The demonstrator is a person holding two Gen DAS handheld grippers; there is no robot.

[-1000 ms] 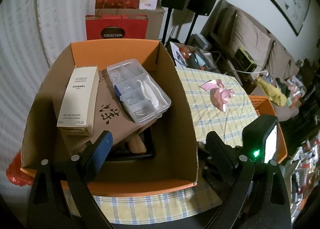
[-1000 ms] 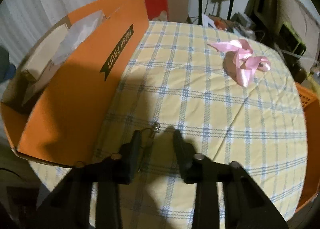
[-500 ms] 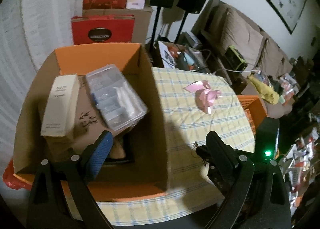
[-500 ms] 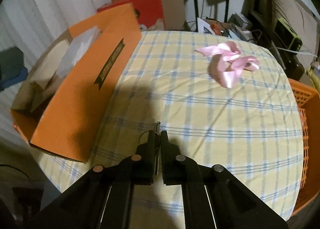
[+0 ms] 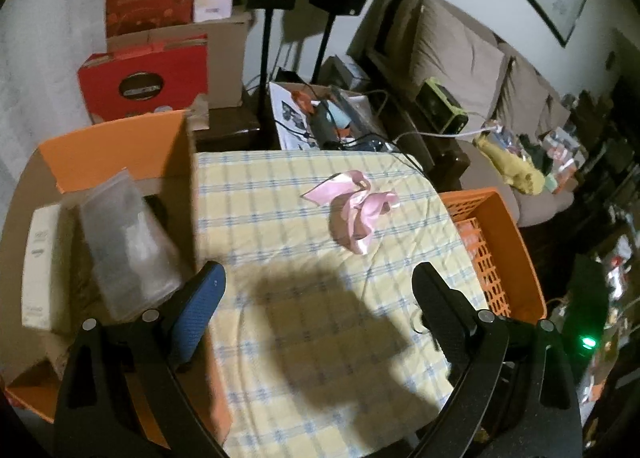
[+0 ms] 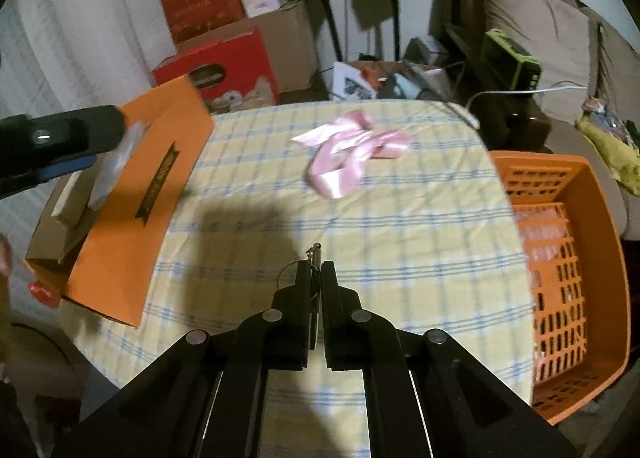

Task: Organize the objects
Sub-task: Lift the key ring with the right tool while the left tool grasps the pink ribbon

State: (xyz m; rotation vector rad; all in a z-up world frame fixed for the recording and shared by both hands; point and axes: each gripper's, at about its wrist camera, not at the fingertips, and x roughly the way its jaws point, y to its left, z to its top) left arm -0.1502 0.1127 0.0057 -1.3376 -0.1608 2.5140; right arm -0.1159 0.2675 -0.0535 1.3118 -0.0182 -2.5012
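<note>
My right gripper (image 6: pixel 316 267) is shut on a small metal keyring (image 6: pixel 314 252), whose wire loop and clip stick out past the fingertips, just above the yellow checked tablecloth (image 6: pixel 400 238). A pink satin ribbon (image 6: pixel 348 150) lies loose further back on the cloth. In the left wrist view my left gripper (image 5: pixel 318 278) stands open over the tablecloth (image 5: pixel 300 358) with nothing between its fingers, and the ribbon (image 5: pixel 356 206) is ahead of it. One of its fingers (image 6: pixel 92 124) shows over the orange cardboard box (image 6: pixel 132 194) at the left.
The cardboard box (image 5: pixel 116 146) holds a clear plastic organiser (image 5: pixel 124 242) and a white perfume carton (image 5: pixel 40 258). An orange plastic crate (image 5: pixel 496 234) stands against the table's right edge. Red boxes, speaker stands and a sofa lie behind the table.
My right gripper's jaws shut on the keyring and lifted it off the cloth. My left gripper swung right, from over the cardboard box to over the table.
</note>
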